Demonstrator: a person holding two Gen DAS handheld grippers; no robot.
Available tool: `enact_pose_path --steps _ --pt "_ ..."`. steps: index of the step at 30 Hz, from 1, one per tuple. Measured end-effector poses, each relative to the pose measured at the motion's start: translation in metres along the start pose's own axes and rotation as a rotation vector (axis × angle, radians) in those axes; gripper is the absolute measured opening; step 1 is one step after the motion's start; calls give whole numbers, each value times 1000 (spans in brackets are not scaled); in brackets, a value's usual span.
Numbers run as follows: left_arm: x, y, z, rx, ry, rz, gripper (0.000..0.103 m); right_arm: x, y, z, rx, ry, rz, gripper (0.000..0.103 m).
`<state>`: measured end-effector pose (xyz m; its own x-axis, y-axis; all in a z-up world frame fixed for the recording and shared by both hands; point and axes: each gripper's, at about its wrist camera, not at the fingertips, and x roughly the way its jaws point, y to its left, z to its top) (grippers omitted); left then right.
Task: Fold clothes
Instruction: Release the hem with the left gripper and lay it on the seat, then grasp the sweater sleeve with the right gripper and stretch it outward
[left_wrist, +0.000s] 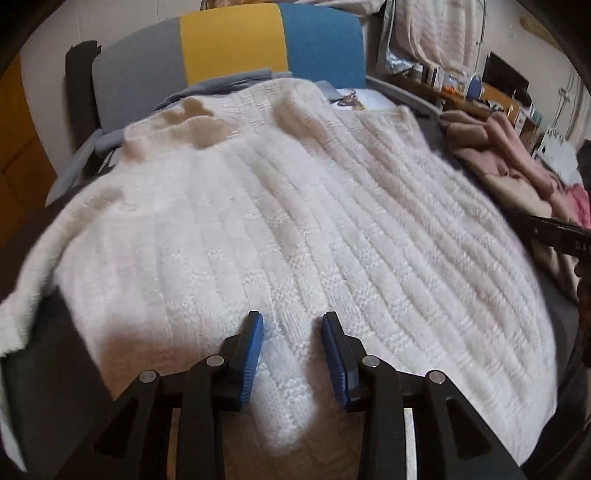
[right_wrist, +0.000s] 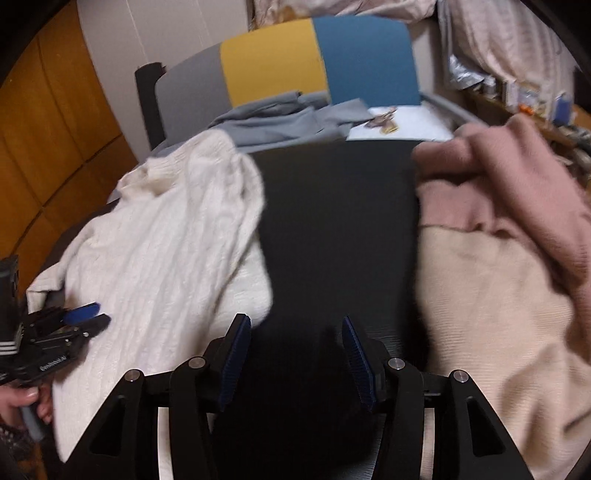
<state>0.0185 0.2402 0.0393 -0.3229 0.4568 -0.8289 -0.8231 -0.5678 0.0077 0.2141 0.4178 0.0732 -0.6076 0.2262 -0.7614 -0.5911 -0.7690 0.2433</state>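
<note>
Ribbed white knit sweater (left_wrist: 295, 221) on dark table (right_wrist: 332, 221).

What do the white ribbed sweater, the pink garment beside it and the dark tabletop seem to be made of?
White ribbed sweater: looks like a soft, fuzzy yarn knit, going by its raised ribs and hazy nap; wool or acrylic, unclear which.
Pink garment: a finer, matte knit in soft folds.
Dark tabletop: smooth, hard and matte, possibly laminate or painted board.

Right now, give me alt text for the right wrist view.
The right tool hangs open over a bare dark table, a white sweater to its left, pink clothes to its right.
</note>
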Motion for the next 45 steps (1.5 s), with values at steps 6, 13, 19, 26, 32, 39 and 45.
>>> enact_pose_path --steps 6,13,19,26,32,39,45 --pt "-12 47 -8 -145 -13 -72 33 20 9 -9 72 64 167 53" --pt "-28 53 -42 -207 -121 -42 33 26 34 -20 73 93 262 53" --pt "-32 33 -55 -173 -153 43 38 31 61 -27 5 99 267 15" --pt "-30 28 -49 -181 -161 61 40 -4 66 -2 -92 -43 101 13" --pt "-31 31 -49 -186 -166 53 40 -30 47 31 -167 -166 -142 13" --pt "-33 33 -52 -192 -175 47 40 19 38 25 -195 31 -102 31" --pt "-33 39 -52 -211 -185 20 40 -24 18 14 -108 -57 19 62"
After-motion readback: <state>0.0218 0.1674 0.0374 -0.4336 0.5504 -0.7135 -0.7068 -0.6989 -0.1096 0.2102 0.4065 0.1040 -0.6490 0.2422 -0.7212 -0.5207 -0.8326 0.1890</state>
